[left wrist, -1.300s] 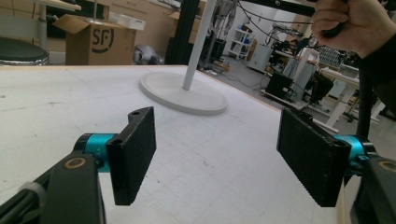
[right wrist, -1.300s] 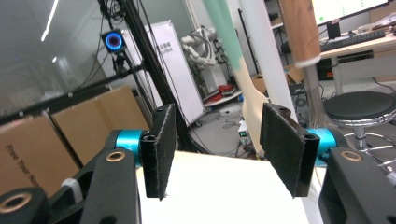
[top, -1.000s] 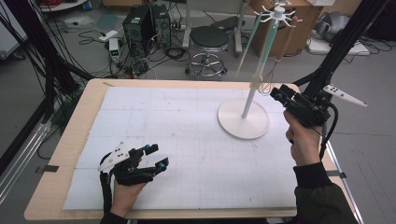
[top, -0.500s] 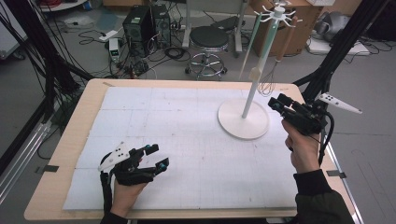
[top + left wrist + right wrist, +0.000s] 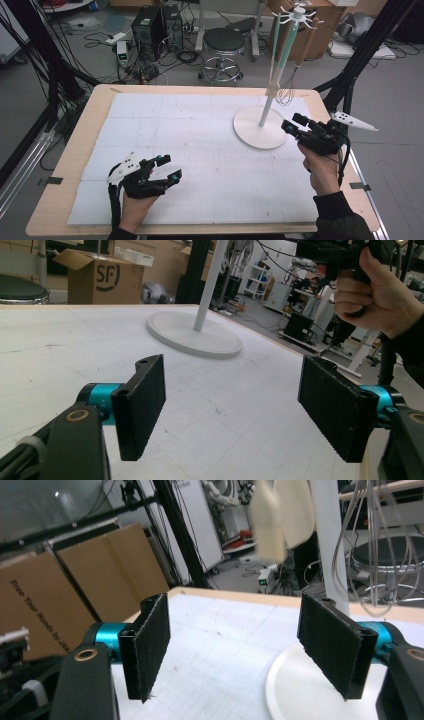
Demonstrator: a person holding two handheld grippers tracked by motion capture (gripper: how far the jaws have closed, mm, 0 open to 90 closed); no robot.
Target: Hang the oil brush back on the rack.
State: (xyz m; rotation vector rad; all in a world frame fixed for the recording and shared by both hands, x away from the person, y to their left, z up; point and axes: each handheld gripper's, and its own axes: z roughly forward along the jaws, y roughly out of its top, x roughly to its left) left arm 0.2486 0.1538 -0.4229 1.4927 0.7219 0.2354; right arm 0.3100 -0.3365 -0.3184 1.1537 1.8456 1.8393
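A pale wooden table (image 5: 75, 165) fills the middle of the high view, covered almost to its edges by a white gridded mat (image 5: 200, 150). Right of centre on the mat stands a white utensil stand (image 5: 270, 100): a round base, a pole rising to the top edge, and hooks at its head. A wire whisk (image 5: 286, 90) hangs from it on a wooden handle, beside a pale spatula (image 5: 273, 75); in the right gripper view the spatula's blade is a blur at the top and the whisk wires are cut off by the upper right edge.

The right gripper (image 5: 295, 124), at the right of the high view, is held in the air just beside the base; its jaws have just been opening and stand wide with nothing between them. Its own view looks past the pads (image 5: 150, 645) to the base at lower right. The left gripper (image 5: 169, 167) rests low at the lower left of the mat, well apart from the stand, jaws wide and bare. In its view the right hand (image 5: 375, 295) is cut off at the upper right.

A cardboard box (image 5: 102, 277) at the upper left of the left gripper view bears "SF". Another carton (image 5: 35, 620) at the left of the right gripper view carries slanted print, partly readable as "Fine Your Needs".
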